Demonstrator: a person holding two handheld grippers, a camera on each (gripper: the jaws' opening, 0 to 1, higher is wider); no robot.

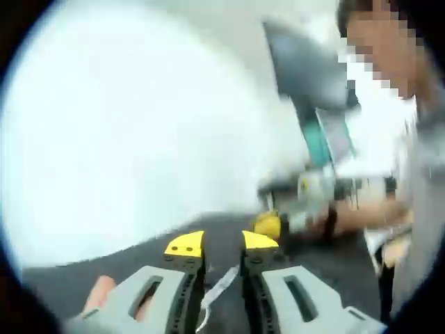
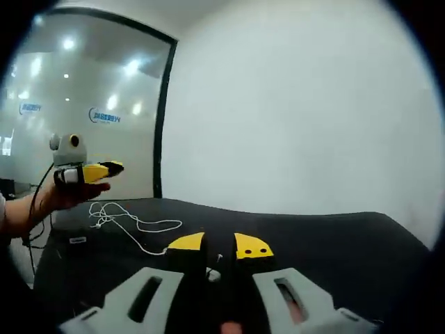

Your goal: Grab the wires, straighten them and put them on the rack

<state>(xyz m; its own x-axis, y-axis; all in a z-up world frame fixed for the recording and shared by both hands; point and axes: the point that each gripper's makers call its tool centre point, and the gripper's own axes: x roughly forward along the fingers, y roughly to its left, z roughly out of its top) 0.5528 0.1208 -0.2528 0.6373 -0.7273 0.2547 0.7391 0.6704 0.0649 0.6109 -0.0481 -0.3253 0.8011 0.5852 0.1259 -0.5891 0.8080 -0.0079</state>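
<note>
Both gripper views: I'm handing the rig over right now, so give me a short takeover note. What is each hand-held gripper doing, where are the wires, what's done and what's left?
Left hand-held gripper: jaws nearly closed on a thin white wire running between them; view blurred.
Right hand-held gripper: jaws close together with something small and white at the tips; whether it is gripped, I can't tell.
Wires: a loose white wire lies curled on the black table, below the left hand-held gripper as seen in the right gripper view.
Done: a wire is grabbed.
Left: straighten the wires and put them on the rack, which I can't make out.

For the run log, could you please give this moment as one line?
left gripper: shut on wire | right gripper: cannot tell | loose wire on table
</note>
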